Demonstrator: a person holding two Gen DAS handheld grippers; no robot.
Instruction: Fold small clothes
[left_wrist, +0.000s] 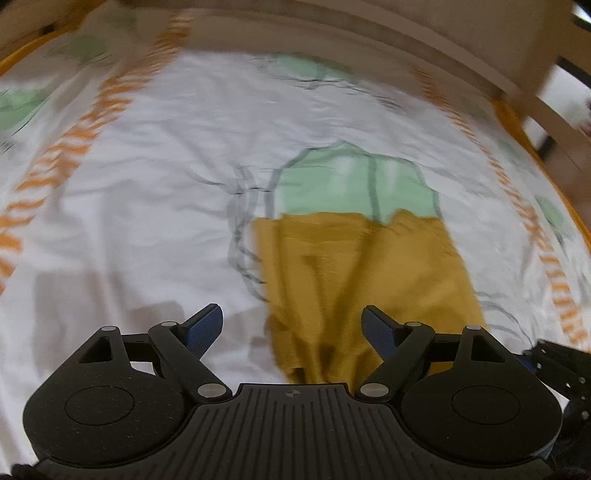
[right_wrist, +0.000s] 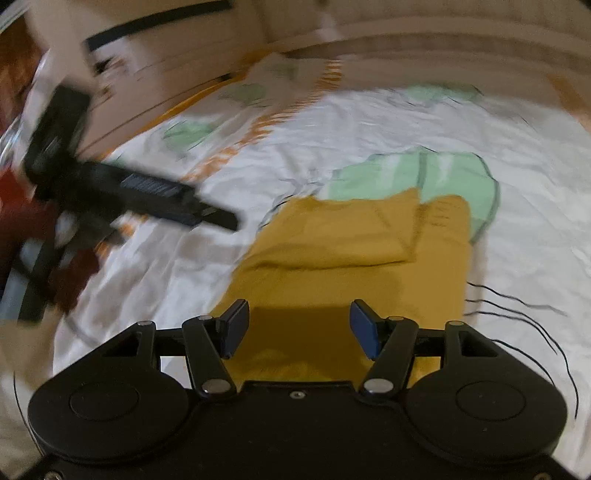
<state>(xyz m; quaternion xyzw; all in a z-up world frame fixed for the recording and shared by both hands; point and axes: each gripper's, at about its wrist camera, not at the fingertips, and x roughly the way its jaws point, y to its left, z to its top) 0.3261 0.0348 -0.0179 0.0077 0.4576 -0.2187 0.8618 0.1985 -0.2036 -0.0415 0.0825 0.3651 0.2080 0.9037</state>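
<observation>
A mustard-yellow small garment (left_wrist: 354, 280) lies on a white patterned bedsheet (left_wrist: 155, 206), partly folded over itself. In the left wrist view my left gripper (left_wrist: 291, 325) hovers above the garment's near left edge, jaws wide apart with nothing between the blue pads (left_wrist: 207, 326). In the right wrist view the same garment (right_wrist: 343, 251) shows one folded layer on top. My right gripper (right_wrist: 297, 325) hangs over its near end, open, pads (right_wrist: 364, 332) clear of the cloth. The left gripper's black body (right_wrist: 122, 192) is blurred at the left.
The sheet carries green patches (left_wrist: 351, 181) and orange striped bands (left_wrist: 70, 147). A wooden bed frame (left_wrist: 535, 110) runs along the far and right sides. Part of the right gripper (left_wrist: 561, 365) shows at the lower right. Dark red fabric (right_wrist: 22, 221) sits at the left edge.
</observation>
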